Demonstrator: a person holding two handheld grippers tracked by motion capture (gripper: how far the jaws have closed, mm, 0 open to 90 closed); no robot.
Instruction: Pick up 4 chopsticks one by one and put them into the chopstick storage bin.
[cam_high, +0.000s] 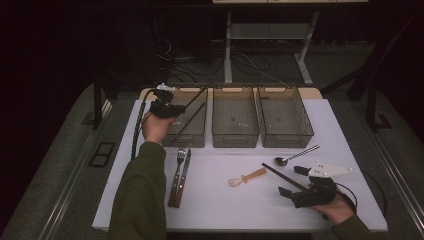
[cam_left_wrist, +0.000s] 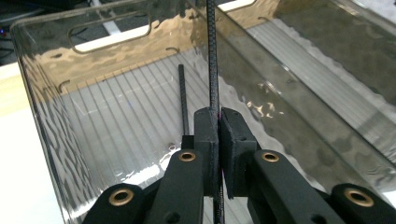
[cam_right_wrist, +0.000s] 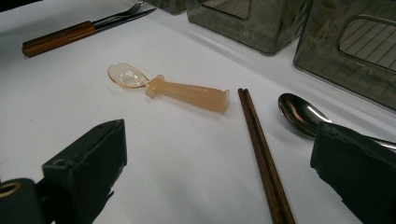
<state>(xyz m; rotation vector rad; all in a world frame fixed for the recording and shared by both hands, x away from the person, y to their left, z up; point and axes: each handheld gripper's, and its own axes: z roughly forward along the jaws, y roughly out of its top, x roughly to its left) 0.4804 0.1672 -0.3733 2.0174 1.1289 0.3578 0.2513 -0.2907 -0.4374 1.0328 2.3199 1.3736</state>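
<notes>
Black chopstick (cam_left_wrist: 213, 60) clamped between left gripper (cam_left_wrist: 218, 122) pads, extended ahead over bin (cam_left_wrist: 42, 100); second chopstick (cam_left_wrist: 183, 95) just left. No legible writing.

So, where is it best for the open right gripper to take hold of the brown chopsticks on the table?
Probably at mid-length. The brown chopsticks lie flat, side by side and touching, so the right gripper could come from above with one jaw on each long side, pinching both together.

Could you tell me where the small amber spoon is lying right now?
In the high view the amber spoon lies on the white table, right of centre, between the fork and the brown chopsticks.
</notes>
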